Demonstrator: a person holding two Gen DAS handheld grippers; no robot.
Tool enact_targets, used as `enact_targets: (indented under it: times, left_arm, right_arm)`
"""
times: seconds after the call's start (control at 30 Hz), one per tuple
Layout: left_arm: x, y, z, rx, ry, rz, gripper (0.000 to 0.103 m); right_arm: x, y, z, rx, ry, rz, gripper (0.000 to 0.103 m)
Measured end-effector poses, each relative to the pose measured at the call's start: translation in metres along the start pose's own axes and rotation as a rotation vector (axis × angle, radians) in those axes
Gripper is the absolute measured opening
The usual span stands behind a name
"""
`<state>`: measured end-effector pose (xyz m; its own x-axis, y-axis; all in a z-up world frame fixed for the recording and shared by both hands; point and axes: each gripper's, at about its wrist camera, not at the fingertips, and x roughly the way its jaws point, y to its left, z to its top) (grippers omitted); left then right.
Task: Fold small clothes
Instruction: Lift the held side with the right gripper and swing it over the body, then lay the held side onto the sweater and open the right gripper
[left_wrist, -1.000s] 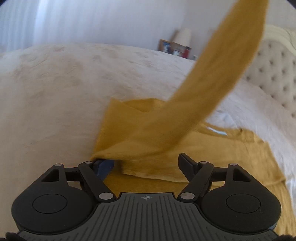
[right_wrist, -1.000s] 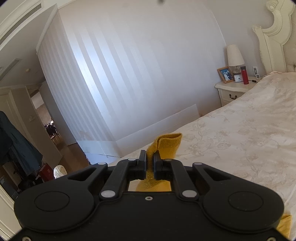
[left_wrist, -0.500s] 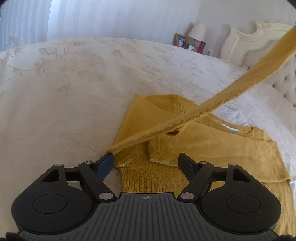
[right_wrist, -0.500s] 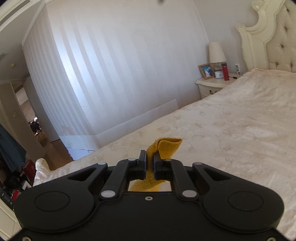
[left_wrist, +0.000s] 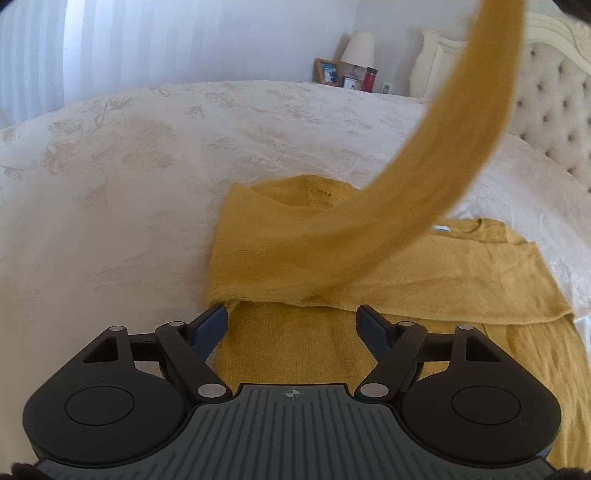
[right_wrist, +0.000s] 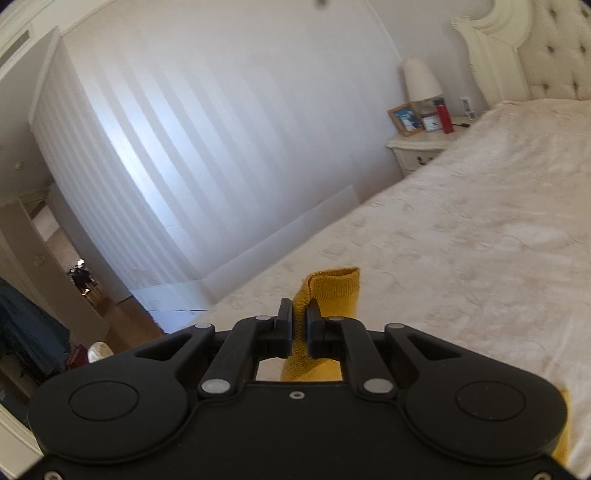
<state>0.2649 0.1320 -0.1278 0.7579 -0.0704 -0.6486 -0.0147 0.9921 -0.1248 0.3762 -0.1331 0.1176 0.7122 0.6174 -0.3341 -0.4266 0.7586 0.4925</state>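
A mustard yellow knit sweater (left_wrist: 443, 273) lies spread on the cream bedspread (left_wrist: 110, 177), its left part folded over. One sleeve (left_wrist: 424, 177) rises from the fold in a curve to the upper right, out of the left wrist view. My left gripper (left_wrist: 291, 321) is open and empty, low over the sweater body, its left finger at the fold's edge. My right gripper (right_wrist: 299, 317) is shut on the sleeve's cuff (right_wrist: 334, 291), held high above the bed.
A nightstand (right_wrist: 421, 147) with a lamp (right_wrist: 421, 79), photo frame, clock and red bottle stands beside the bed. A tufted cream headboard (left_wrist: 554, 110) rises at the right. A white panelled wall and an open doorway (right_wrist: 74, 280) lie left of the bed.
The right gripper has swung the sleeve: it was taut and straight half a second ago and now hangs in a slack curve. The left gripper stayed open at the fold.
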Motion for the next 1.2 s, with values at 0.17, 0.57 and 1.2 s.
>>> enact_targets:
  times: [0.17,0.57,1.2]
  left_arm:
    - [-0.005,-0.042,-0.012,0.214,-0.085,-0.094,0.076]
    - [0.030,-0.033,-0.004,0.214,0.021,-0.152,0.084]
    - [-0.019,0.033,0.015,-0.060,0.064,-0.221,0.085]
  right_arm:
    - [0.014,0.068,0.022,-0.084,-0.018,0.134,0.014]
    - [0.019,0.061,0.001,-0.125,0.017,0.157,0.014]
    - [-0.032,-0.180,-0.131,0.132,0.169,-0.399,0.014]
